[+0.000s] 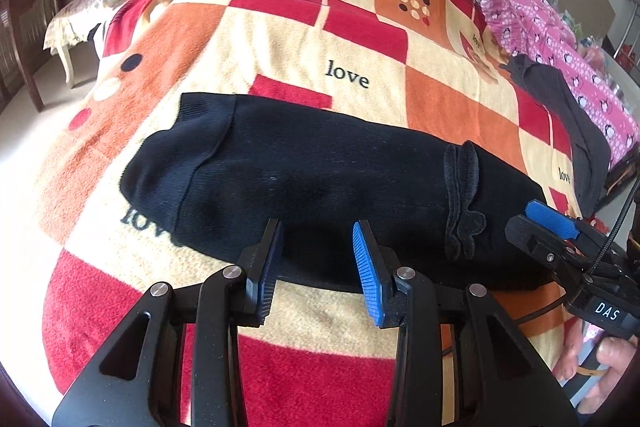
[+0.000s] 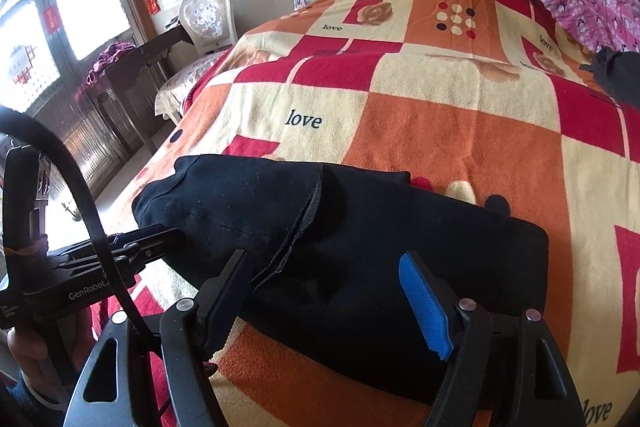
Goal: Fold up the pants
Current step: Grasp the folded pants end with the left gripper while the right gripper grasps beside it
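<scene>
The black pants [image 1: 320,183] lie folded in a compact band along the near edge of the bed [image 1: 280,39], so both the left gripper [image 1: 318,263] and right gripper [image 2: 326,301] hover spread wide, holding nothing.

The left black two-finger gripper with blue ribbed pads [image 1: 318,263] has its fingers spread wide apart, nothing between them, pointing toward the far side. The right black gripper with the same blue pads [image 2: 326,291] also stands with fingers parted and grips nothing. Each gripper shows at the near edge of the other's view, level and low, with the person's bare hand [image 1: 612,359] wrapped around the right handle.
</scene>
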`<action>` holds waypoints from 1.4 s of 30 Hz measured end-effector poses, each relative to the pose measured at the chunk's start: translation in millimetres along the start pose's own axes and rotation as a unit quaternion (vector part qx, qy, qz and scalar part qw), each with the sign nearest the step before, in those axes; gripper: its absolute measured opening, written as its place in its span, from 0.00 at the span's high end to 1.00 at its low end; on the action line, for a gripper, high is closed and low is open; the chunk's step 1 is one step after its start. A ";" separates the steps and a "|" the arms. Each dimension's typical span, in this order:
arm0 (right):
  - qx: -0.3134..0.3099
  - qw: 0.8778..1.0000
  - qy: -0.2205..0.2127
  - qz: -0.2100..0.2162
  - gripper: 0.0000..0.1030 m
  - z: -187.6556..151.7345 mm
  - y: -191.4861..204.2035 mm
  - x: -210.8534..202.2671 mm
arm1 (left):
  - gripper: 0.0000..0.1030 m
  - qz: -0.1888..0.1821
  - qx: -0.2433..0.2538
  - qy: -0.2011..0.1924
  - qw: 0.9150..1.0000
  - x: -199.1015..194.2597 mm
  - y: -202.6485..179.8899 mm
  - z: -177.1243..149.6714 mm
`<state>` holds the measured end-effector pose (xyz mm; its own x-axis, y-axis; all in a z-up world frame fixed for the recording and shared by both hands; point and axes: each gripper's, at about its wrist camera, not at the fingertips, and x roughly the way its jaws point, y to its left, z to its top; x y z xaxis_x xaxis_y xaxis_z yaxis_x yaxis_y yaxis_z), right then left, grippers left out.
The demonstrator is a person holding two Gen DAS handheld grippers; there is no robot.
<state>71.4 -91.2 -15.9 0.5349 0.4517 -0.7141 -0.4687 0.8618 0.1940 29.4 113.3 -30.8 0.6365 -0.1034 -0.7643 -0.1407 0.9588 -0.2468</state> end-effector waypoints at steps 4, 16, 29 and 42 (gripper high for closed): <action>-0.009 1.000 0.002 0.002 0.28 2.9 5.6 2.5 | 0.66 0.002 -0.030 -0.003 1.000 -6.3 18.3 -2.1; -0.035 0.999 0.004 0.013 0.28 16.7 24.0 17.6 | 0.65 -0.016 -0.130 0.000 0.991 -16.7 77.8 -12.7; -0.091 0.994 0.003 0.056 0.28 45.0 60.5 46.2 | 0.59 -0.030 -0.168 0.015 0.985 -13.4 105.0 -21.3; -0.161 0.970 0.076 0.168 0.27 103.8 121.1 128.0 | 0.45 -0.057 -0.183 0.007 0.981 2.7 100.2 -0.8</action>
<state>156.0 94.9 -14.0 0.2160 0.6333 -0.7432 -0.8068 0.5445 0.2294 16.4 208.9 -58.1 0.6546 -0.2110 -0.7259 -0.3334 0.7812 -0.5277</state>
